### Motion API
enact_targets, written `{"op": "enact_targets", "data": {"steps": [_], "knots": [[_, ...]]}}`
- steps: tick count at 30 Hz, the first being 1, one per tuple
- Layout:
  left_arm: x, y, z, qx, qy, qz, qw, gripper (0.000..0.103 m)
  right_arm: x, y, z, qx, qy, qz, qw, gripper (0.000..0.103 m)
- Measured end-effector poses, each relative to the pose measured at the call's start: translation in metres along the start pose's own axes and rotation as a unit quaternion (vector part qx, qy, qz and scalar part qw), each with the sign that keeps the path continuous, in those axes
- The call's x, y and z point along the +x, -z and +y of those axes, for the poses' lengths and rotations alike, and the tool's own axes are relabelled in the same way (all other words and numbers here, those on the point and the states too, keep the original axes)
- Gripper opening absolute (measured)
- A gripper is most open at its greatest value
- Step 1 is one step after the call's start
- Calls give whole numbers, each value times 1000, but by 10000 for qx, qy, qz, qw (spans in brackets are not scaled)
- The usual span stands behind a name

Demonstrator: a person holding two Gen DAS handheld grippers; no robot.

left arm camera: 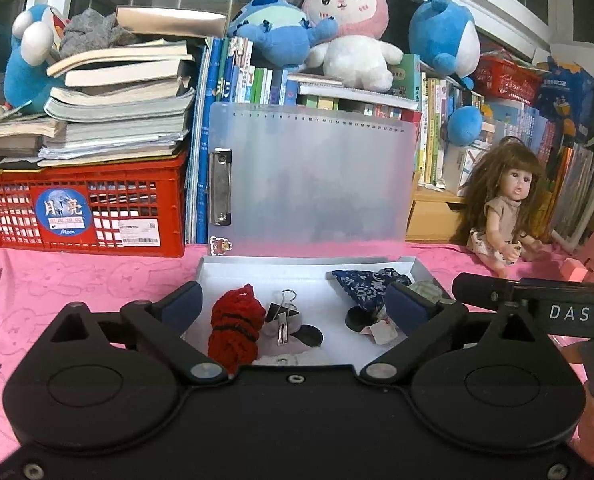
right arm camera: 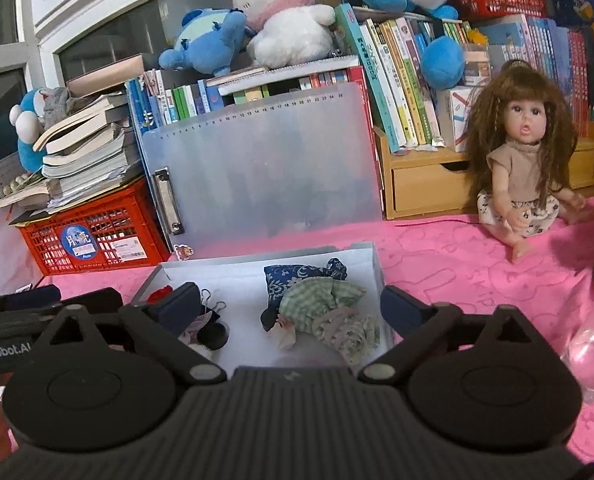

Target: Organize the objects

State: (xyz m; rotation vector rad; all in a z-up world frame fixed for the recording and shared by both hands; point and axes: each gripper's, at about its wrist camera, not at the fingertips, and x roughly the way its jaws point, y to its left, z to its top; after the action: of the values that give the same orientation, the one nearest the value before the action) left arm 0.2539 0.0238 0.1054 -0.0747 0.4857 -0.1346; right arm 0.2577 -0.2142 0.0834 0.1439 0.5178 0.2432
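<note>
Lettering "DAS" marks the right gripper (left arm camera: 565,312); a "Moon" sticker fronts the red slatted crate (left arm camera: 97,216) under stacked books. White shallow box (left arm camera: 257,268) on pink cloth holds blue floral pouch (left arm camera: 361,286), red yarn bundle (left arm camera: 237,328) and binder clip (left arm camera: 285,312). Left gripper (left arm camera: 297,304) and right gripper gape wide, empty.

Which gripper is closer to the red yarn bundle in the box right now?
Left. The red yarn bundle lies just inside the left gripper's open jaws. The right gripper hovers over the box's other side, above the green checked pouch.
</note>
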Motion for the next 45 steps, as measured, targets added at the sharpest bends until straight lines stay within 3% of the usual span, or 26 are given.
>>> {"op": "enact_targets", "data": {"steps": [25,45], "knots": [[-71,38,4,-20,84,14,10000,103,-59,43,4,-233,168,-139,9995,103],[-86,96,4,41,-323,145,9994,103,-76,99,5,-496,394,-98,9979,103]]}}
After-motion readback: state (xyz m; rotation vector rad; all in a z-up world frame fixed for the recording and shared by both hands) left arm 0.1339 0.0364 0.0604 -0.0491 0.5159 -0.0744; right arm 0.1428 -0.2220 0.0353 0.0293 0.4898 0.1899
